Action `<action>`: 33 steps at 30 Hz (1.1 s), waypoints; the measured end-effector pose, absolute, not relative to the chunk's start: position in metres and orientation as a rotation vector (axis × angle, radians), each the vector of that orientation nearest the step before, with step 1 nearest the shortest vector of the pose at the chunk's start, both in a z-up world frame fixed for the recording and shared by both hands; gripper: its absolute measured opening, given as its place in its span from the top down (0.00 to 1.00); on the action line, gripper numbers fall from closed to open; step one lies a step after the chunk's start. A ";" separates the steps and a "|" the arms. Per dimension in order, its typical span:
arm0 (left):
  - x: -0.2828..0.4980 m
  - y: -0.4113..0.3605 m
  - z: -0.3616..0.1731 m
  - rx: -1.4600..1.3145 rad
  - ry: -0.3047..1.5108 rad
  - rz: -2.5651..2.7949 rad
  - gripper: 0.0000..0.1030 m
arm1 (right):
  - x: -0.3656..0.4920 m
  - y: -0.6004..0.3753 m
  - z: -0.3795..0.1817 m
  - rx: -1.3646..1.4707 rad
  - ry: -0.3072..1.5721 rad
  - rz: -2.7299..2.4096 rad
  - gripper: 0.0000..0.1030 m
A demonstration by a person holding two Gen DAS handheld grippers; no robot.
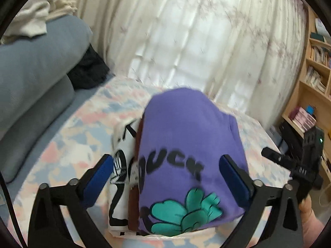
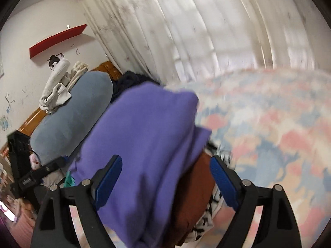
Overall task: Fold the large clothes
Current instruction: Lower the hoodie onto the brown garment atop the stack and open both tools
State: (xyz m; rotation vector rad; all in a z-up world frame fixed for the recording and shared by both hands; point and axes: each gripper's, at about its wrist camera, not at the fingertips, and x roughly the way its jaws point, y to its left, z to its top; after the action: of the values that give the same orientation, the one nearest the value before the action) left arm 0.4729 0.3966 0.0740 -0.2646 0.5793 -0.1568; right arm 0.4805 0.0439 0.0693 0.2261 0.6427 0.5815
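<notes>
Open left claw (image 1: 166, 177) astride purple shirt (image 1: 186, 136), bedspread (image 1: 62, 144) bare leftward.

"DUCK" in black letters on the purple garment (image 1: 186, 144), other print unreadable

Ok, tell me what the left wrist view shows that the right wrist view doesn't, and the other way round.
Only the left wrist view shows the print on the purple shirt, black DUCK lettering above a teal cartoon shape, and a wooden bookshelf at the right edge.

Only the right wrist view shows a red wall shelf and a wooden headboard.

Both show the folded stack with the purple shirt on top of a brown garment and a black-and-white one, the pastel bedspread, grey pillows, curtains, and open jaws over the stack.
</notes>
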 end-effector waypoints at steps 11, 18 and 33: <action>0.523 0.359 0.060 -0.159 0.712 -0.010 0.60 | 0.523 0.122 0.041 0.163 0.793 0.450 0.43; 0.551 0.358 0.052 -0.136 0.727 0.064 0.56 | 0.548 0.136 0.029 0.137 0.789 0.395 0.43; 0.489 0.354 0.082 -0.169 0.733 0.101 0.19 | 0.491 0.099 0.066 0.101 0.840 0.419 0.41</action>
State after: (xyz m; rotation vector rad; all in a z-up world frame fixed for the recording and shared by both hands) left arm 0.4886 0.3538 0.0824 -0.1694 0.7330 0.1008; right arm 0.4910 0.0993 0.0657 0.1006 0.8403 0.4188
